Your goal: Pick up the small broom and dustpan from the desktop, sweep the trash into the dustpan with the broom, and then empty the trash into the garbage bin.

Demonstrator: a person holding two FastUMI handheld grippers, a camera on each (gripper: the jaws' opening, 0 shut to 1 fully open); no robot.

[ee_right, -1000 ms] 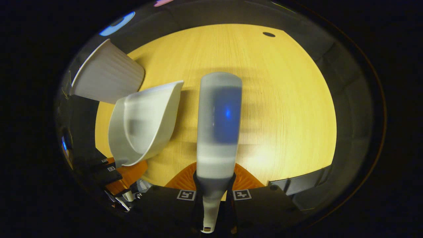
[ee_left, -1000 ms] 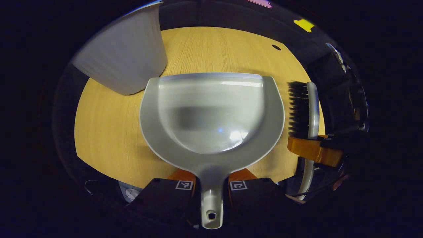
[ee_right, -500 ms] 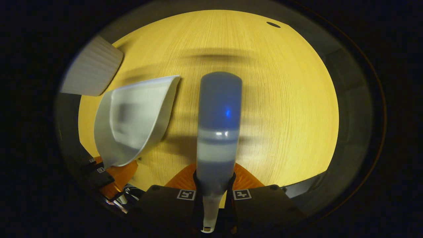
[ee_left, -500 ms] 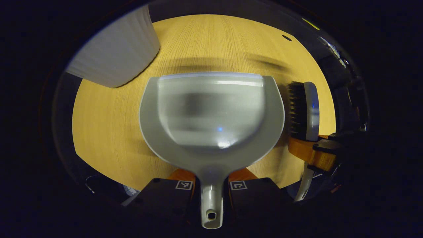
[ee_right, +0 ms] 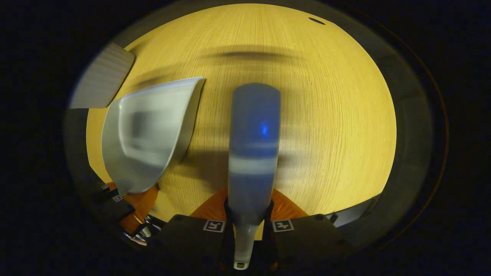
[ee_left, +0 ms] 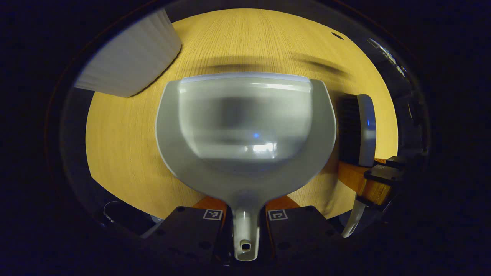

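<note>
The grey dustpan [ee_left: 245, 126] fills the middle of the left gripper view, its pan bare, its handle clamped in my left gripper [ee_left: 245, 214]. My right gripper [ee_right: 249, 224] is shut on the handle of the small grey broom [ee_right: 253, 149], whose back faces its camera above the wooden desktop [ee_right: 330, 115]. In the left gripper view the broom [ee_left: 358, 130] shows its black bristles just right of the dustpan, held by the right gripper [ee_left: 374, 180]. In the right gripper view the dustpan [ee_right: 147, 134] sits to the left, held by the left gripper [ee_right: 122, 201]. The white ribbed garbage bin [ee_left: 128, 63] stands at far left.
The bin [ee_right: 101, 78] is beyond the dustpan at the desktop's left edge in the right gripper view. A small dark hole [ee_right: 316, 20] marks the desktop's far right. Dark booth walls ring the desktop [ee_left: 122, 145].
Both grippers have drawn away from the bin with dustpan and broom still held; the bin has slid toward the upper left edge in both views, and more desktop shows ahead.
</note>
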